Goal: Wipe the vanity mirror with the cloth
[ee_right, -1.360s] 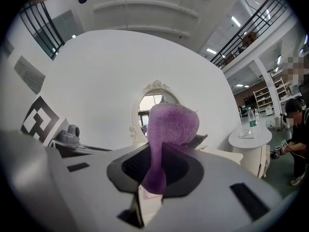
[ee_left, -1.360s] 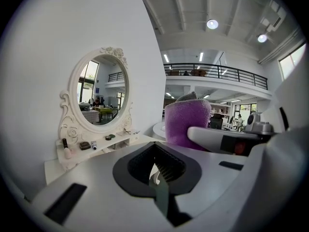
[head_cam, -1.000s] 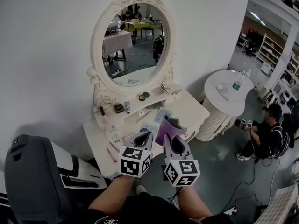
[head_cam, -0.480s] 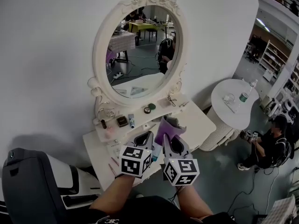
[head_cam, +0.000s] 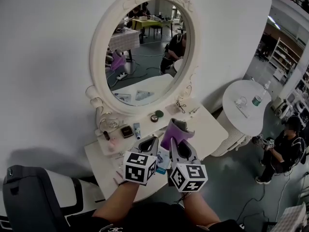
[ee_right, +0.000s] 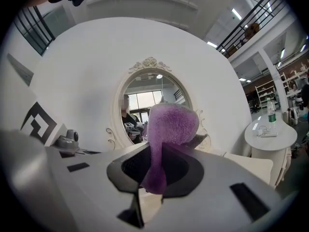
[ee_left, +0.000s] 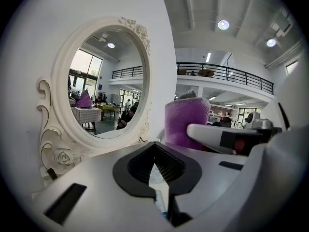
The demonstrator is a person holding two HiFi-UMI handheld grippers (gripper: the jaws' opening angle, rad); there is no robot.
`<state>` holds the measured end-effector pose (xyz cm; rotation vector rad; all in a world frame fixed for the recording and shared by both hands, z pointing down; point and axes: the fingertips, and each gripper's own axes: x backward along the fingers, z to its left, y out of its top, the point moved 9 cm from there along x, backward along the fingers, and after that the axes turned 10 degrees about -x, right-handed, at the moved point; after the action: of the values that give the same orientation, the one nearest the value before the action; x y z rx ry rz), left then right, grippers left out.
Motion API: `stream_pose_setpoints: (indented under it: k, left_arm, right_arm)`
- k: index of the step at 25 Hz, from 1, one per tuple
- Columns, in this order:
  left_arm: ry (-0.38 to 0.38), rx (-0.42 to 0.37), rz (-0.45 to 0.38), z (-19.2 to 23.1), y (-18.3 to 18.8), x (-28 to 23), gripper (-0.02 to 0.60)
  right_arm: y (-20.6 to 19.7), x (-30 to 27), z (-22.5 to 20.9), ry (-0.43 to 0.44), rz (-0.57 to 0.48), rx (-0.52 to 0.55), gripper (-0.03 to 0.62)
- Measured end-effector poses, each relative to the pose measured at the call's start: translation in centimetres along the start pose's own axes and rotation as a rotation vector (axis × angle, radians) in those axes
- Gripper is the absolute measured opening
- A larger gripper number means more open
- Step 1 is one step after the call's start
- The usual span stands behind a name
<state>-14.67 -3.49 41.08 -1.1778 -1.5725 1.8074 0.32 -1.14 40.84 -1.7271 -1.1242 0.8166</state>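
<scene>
The oval vanity mirror (head_cam: pixel 145 52) in its white ornate frame stands on the white vanity table (head_cam: pixel 208 129) against the wall. My right gripper (head_cam: pixel 179 146) is shut on a purple cloth (head_cam: pixel 175 129), which sticks up from its jaws, short of the glass. The right gripper view shows the cloth (ee_right: pixel 169 127) in front of the mirror (ee_right: pixel 149 103), pinched in my right gripper (ee_right: pixel 157 170). My left gripper (head_cam: pixel 147 144) hangs beside it, jaws together with nothing held. In the left gripper view, my left gripper (ee_left: pixel 155 153) points past the mirror (ee_left: pixel 104 81), with the cloth (ee_left: pixel 186 122) to its right.
Small jars and tubes (head_cam: pixel 155 116) lie on the shelf under the mirror. A round white side table (head_cam: pixel 251 103) carrying a bottle (head_cam: pixel 257 100) stands to the right. A person (head_cam: pixel 285 149) sits on the floor at far right. A dark chair back (head_cam: pixel 29 197) is at lower left.
The mirror has come closer and larger in the head view, and the cloth's purple reflection now shows in the glass. Both grippers keep their pose side by side.
</scene>
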Motion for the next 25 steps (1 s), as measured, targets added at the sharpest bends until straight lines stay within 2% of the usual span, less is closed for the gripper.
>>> stream_pose_setpoints:
  k: [7,13,21,25]
  left_arm:
    - [0.037,-0.001,0.034,1.2,-0.2,-1.8,0.002]
    - [0.11,0.004,0.028,2.1,0.9,-4.8,0.002]
    - [0.256,0.031,0.009,3.3,4.0,-9.1,0.002]
    - [0.345,0.066,0.009,3.8,5.0,-11.1,0.002]
  right_arm:
    - [-0.4,-2.6,-1.1,0.051,0.018,-0.003,0.06]
    - [0.8,-6.4,-3.6,0.121,0.04,-0.005,0.06]
    - [4.7,-13.4,-6.7,0.271,0.046,0.028,0.06]
    - [6.5,-16.6,-7.6,0.388,0.068,0.058,0.06]
